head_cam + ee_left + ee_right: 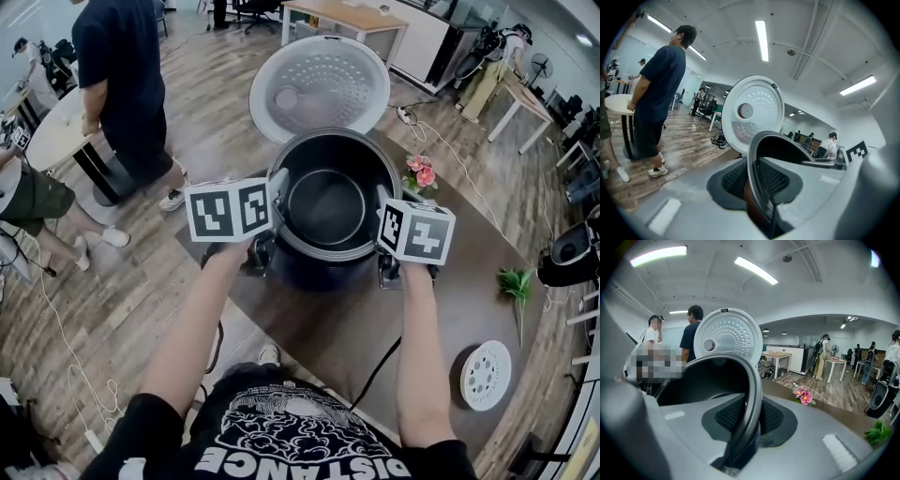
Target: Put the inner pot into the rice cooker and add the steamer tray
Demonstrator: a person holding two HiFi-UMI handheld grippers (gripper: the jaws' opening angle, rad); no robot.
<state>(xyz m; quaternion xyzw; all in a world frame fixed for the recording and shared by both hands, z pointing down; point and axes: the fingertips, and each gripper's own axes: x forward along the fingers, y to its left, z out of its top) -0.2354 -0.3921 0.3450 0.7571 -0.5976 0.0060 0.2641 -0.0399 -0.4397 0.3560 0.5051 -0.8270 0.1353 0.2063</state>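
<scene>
Head view: the left gripper (277, 202) and the right gripper (382, 223) hold the dark inner pot (328, 202) by opposite sides of its rim. The pot is at the mouth of the open rice cooker (314, 272) on the brown tabletop (441, 309), with the lid (321, 86) raised behind. Whether the pot is fully seated cannot be told. The white steamer tray (486, 375) lies well apart, near the tabletop's right edge.

Left gripper view: the fingers (733, 180) are clenched on the pot's rim (754, 154).

Right gripper view: the fingers (778, 418) likewise clamp the rim (752, 394).
</scene>
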